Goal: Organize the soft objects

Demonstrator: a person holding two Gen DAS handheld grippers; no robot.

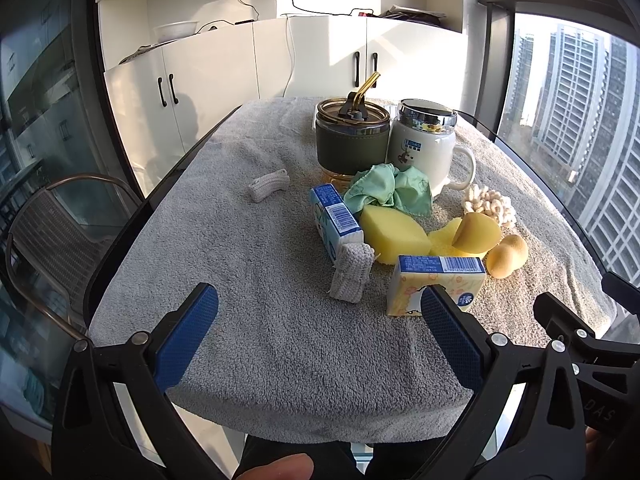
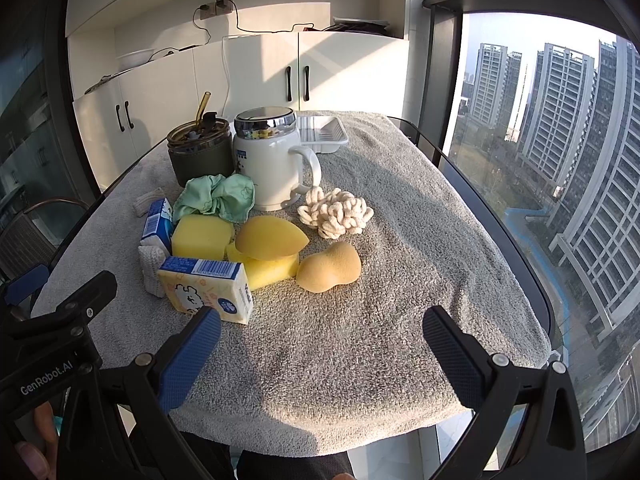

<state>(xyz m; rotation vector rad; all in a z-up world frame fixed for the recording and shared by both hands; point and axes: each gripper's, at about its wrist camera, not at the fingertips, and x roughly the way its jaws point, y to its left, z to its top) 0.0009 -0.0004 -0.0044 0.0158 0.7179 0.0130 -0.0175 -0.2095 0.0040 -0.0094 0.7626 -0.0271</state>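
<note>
Here, through the left wrist camera, the left gripper (image 1: 320, 304) hangs over the near part of a grey towel (image 1: 240, 280) spread on the table, its blue-padded fingers (image 1: 188, 332) spread wide with nothing between them. The soft objects sit clustered toward the right of the towel: a folded grey knitted cloth (image 1: 351, 272) stands propped against a blue tissue pack (image 1: 334, 218), a yellow tissue pack (image 1: 434, 288) printed with a cartoon lies just beyond the right finger, and two yellow sponge blocks (image 1: 394, 232) lie touching each other. A teardrop-shaped makeup sponge (image 1: 478, 232) rests on the lower block, a gourd-shaped makeup sponge (image 1: 507, 256) lies beside it, and a crumpled mint-green cloth (image 1: 390, 192) sits against a white lidded mug (image 1: 424, 152). A cream knotted rope (image 1: 490, 206) lies right of the mug, and a small white knitted piece (image 1: 269, 186) lies well apart on the left. A dark green tumbler with a straw (image 1: 352, 136) stands beside the mug. From the right wrist camera, the right gripper (image 2: 322, 328) is likewise spread wide and holds nothing, its left finger (image 2: 192, 356) just in front of the yellow tissue pack (image 2: 208, 288). The gourd-shaped sponge (image 2: 330, 266) lies beyond the gap, the rope (image 2: 336, 212) behind it, and a white plastic tray (image 2: 322, 132) sits at the far end.
</note>
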